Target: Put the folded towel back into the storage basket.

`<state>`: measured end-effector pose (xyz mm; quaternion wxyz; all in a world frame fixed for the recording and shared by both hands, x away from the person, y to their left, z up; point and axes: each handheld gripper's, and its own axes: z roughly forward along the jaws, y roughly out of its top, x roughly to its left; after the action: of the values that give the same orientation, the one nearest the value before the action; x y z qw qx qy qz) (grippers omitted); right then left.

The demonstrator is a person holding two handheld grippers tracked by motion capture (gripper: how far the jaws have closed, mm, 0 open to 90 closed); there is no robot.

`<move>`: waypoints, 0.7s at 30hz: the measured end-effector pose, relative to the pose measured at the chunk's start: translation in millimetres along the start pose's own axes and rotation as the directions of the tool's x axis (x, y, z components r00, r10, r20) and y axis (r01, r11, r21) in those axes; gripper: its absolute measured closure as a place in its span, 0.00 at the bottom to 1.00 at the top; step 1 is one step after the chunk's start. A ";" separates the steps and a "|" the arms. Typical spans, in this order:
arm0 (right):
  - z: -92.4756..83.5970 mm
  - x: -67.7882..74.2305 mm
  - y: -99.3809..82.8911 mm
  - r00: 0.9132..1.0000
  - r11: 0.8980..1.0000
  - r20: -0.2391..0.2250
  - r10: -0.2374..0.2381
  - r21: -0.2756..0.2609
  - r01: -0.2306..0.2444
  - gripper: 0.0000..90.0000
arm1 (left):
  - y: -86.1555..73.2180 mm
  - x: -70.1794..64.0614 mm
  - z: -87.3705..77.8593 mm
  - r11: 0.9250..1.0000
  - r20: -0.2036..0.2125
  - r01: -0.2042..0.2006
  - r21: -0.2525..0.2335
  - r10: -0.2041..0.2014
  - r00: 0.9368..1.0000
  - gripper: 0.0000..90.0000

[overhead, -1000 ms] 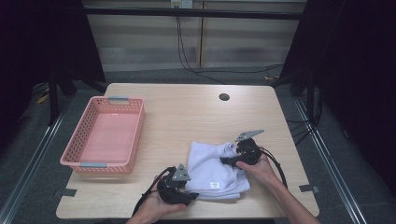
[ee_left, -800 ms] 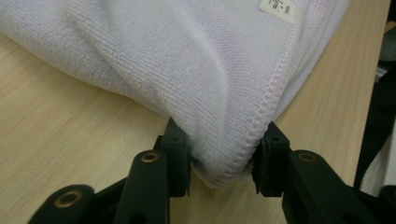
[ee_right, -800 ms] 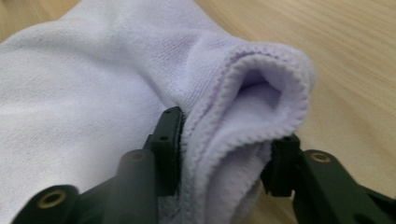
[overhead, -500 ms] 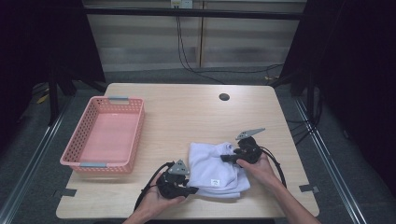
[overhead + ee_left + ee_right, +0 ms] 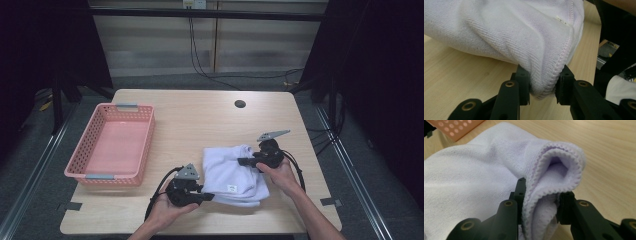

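Pinching bunched hems, both sets of jaws have just been closing and now clamp the white towel [image 5: 231, 172]: the left gripper [image 5: 204, 196] on its near-left corner, the right gripper [image 5: 246, 161] on its far-right edge. The towel lies folded near the table's [image 5: 200, 120] front edge, stretched diagonally between them, right of the pink basket [image 5: 90, 175]. Since a second ago, the left corner has lifted slightly.

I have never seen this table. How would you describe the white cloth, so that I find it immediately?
Start from the wooden table with a pink basket on its left half. To the right of the basket, near the person's edge, lies the white towel, soft terry cloth with a stitched hem and a small label. It is the only fabric thing there, and both tongs pinch its edges.
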<state>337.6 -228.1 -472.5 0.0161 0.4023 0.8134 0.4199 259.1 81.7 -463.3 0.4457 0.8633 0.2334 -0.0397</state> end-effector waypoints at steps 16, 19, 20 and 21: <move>-17.6 -2.6 21.2 1.000 0.998 -0.011 -0.004 -0.055 0.004 0.76 | 19.7 8.4 -15.3 0.998 0.000 -0.005 -0.057 0.005 1.000 0.77; -18.0 -2.3 26.7 1.000 0.998 -0.009 -0.014 -0.061 0.013 0.76 | 21.1 11.5 -18.8 0.998 -0.006 -0.002 -0.061 0.001 1.000 0.77; -18.1 -2.4 28.6 1.000 0.998 -0.013 -0.017 -0.061 0.017 0.76 | 22.0 12.4 -20.7 0.998 -0.001 0.002 -0.061 -0.002 1.000 0.77; -18.1 -2.4 30.7 1.000 0.998 -0.016 -0.020 -0.061 0.019 0.76 | 22.8 13.9 -23.3 0.998 -0.006 -0.001 -0.065 0.001 1.000 0.76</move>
<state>352.3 -231.9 -440.2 0.0256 0.3902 0.8041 0.4478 278.2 93.9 -436.1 0.4729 0.8486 0.2353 -0.0293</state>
